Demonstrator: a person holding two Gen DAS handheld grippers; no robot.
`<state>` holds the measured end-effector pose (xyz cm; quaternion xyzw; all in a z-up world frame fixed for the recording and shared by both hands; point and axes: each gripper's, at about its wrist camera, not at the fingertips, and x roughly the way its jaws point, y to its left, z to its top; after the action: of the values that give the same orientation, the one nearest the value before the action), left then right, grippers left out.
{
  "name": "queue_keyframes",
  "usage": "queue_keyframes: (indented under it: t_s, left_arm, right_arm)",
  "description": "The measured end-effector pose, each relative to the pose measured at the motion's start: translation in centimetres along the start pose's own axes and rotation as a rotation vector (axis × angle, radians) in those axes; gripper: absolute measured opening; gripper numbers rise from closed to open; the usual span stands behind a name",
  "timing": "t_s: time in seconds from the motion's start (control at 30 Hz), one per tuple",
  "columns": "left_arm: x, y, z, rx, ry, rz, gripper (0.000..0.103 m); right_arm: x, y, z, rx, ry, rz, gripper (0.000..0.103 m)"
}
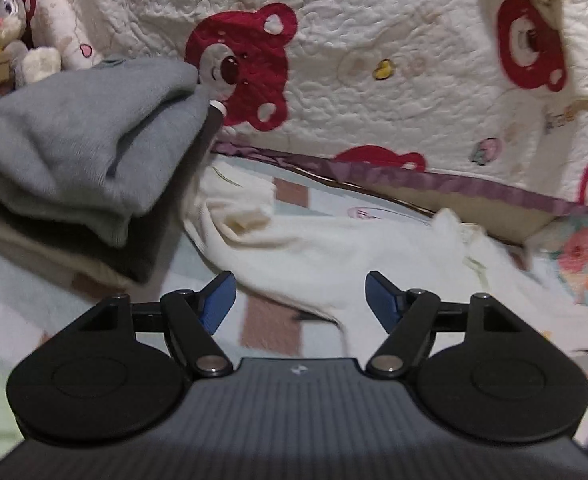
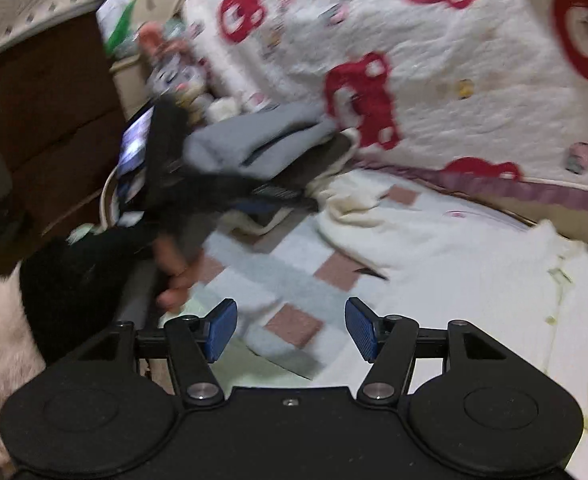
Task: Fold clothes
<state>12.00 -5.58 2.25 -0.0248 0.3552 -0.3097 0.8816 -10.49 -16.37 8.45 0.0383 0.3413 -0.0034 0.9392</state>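
Hovering over cream garment [image 1: 334, 256], fingers apart.

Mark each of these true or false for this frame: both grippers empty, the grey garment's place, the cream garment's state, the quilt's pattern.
1. Both grippers are open and hold nothing. True: the left gripper and the right gripper each show a wide gap between the blue pads.
2. The grey garment lies flat and alone on the bed. False: it sits folded on top of a stack of other folded clothes.
3. The cream garment is spread out, not yet folded. True.
4. The quilt behind is plain white. False: it carries red bear heads.
5. The left gripper is clamped on the cream garment. False: it hovers open above it.
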Motion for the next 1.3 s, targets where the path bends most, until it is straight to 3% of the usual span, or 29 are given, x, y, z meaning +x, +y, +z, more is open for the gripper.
queue_keyframes:
  t_s: [0.07,0.17,0.27,0.4,0.5,0.57,0.67,0.77,0.87,1.07,1.1,1.13,1.17,1.2,1.23,1.27,1.3]
  left_arm:
    - [3.1,0.4,0.6,0.024,-0.005,0.082,0.078]
    - [8.5,1.0,1.1,0.059,0.018,0.194,0.079]
    - [12.3,2.2,1.1,0.036,0.013,0.179,0.079]
    - [16.1,3.5,0.4,0.021,-0.004,0.252,0.079]
    - [18.9,2.5,-0.8,0.158,-0.029,0.331,0.08]
    - [19.8,1.5,-1.8,0.245,-0.045,0.336,0.092]
    - [20.9,0.7,-2.4,0.311,-0.014,0.333,0.096]
    - [21.3,1.4,-2.7,0.254,0.025,0.293,0.096]
    - [21.8,3.0,-2.4,0.126,0.066,0.246,0.098]
    - [23.0,4.1,-1.0,-0.016,0.033,0.282,0.099]
    - [23.3,4.1,-0.7,-0.034,0.029,0.29,0.097]
    - [23.5,4.0,-0.5,-0.039,0.02,0.294,0.083]
    - [23.6,3.6,-0.4,-0.028,0.012,0.288,0.05]
    - [23.6,3.2,-0.3,-0.018,0.014,0.28,0.042]
    - [23.6,2.9,-0.2,-0.007,0.016,0.272,0.023]
    - [23.5,2.6,-0.1,0.003,0.009,0.26,0.013]
    - [23.2,2.3,0.0,0.011,-0.008,0.245,0.013]
  right_arm:
    - [1.5,-0.4,0.3,-0.026,-0.003,-0.026,0.066]
    - [3.7,-1.1,0.6,-0.064,-0.006,-0.066,0.066]
    - [5.9,-1.8,1.0,-0.102,-0.01,-0.105,0.066]
    - [9.0,-3.3,1.4,-0.135,-0.011,-0.149,0.071]
    - [11.8,-6.5,1.5,-0.101,0.0,-0.154,0.072]
    - [13.7,-8.7,1.6,-0.078,0.008,-0.157,0.072]
    - [16.5,-11.9,1.7,-0.044,0.019,-0.162,0.072]
    - [19.3,-15.2,1.8,-0.01,0.03,-0.167,0.072]
    - [22.1,-18.4,1.9,0.025,0.042,-0.172,0.072]
    - [23.4,-20.4,-1.1,0.009,0.108,-0.141,0.072]
    - [23.6,-20.8,-1.3,0.016,0.126,-0.121,0.072]
    - [23.7,-20.9,-1.5,0.0,0.132,-0.113,0.072]
    - [23.7,-20.9,-1.6,-0.025,0.134,-0.117,0.072]
    - [23.7,-20.9,-1.7,-0.051,0.136,-0.123,0.072]
    - [23.7,-21.0,-1.8,-0.055,0.142,-0.124,0.072]
    - [23.8,-21.3,-2.0,-0.053,0.15,-0.123,0.072]
    - [23.8,-21.5,-2.1,-0.051,0.157,-0.121,0.072]
